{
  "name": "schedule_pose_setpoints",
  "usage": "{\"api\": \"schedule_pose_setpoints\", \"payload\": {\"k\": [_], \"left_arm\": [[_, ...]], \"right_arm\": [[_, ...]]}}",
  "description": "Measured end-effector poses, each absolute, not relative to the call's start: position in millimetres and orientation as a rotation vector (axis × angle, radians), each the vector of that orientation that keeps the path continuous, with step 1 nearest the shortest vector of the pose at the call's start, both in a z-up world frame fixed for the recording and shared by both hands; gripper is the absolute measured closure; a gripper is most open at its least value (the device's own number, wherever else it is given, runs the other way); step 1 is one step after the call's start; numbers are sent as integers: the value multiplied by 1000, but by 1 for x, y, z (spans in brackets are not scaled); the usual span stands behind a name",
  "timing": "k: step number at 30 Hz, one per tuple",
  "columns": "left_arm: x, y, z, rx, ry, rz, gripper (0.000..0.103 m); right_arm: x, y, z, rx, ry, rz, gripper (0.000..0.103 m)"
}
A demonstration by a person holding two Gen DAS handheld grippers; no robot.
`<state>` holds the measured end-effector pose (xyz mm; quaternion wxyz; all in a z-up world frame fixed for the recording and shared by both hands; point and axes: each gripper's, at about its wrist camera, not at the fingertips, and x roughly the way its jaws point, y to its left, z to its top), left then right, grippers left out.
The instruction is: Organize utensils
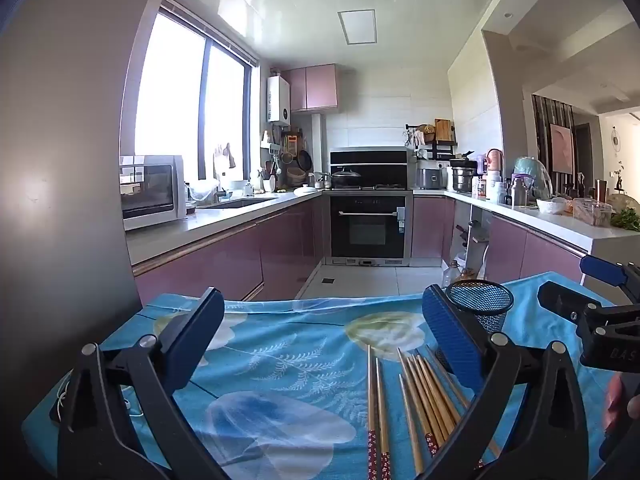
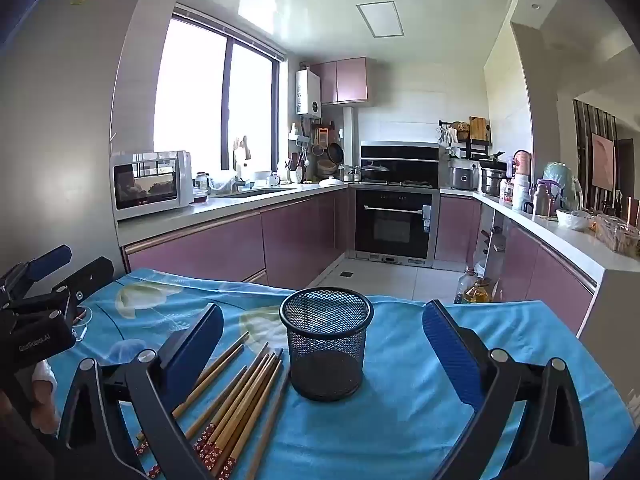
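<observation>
Several wooden chopsticks [image 1: 424,396] with red patterned ends lie loose on the blue leaf-print cloth [image 1: 280,364]. They also show in the right wrist view as a fanned bundle of chopsticks [image 2: 236,396] left of a black mesh cup [image 2: 326,344]. The mesh cup [image 1: 480,304] stands upright and looks empty. My left gripper [image 1: 324,344] is open above the cloth, the chopsticks lying between and under its fingers. My right gripper [image 2: 324,356] is open too, with the cup standing ahead between its blue pads, untouched.
The cloth-covered table [image 2: 500,360] ends ahead at a tiled kitchen floor [image 2: 384,280]. Pink cabinets [image 2: 224,248] run along the left, an oven [image 2: 394,224] stands at the back, and a cluttered counter [image 2: 560,224] is on the right. Bottles [image 2: 474,288] stand beyond the table's far edge.
</observation>
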<state>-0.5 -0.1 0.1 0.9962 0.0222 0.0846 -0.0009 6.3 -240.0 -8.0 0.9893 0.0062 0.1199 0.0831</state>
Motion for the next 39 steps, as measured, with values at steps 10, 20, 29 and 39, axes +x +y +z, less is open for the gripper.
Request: {"api": "schedule_pose_setpoints", "payload": {"k": [10, 20, 29, 39], "left_arm": [[-3, 0, 6, 39, 148, -1, 5], [-6, 1, 3, 35, 132, -6, 5], [-5, 1, 2, 32, 131, -9, 5], [-4, 1, 1, 32, 131, -10, 5]], "right_arm": [[7, -237, -9, 9, 243, 160, 6], [7, -236, -10, 22, 221, 155, 6], [8, -238, -12, 32, 210, 145, 6], [9, -239, -14, 36, 214, 145, 6]]}}
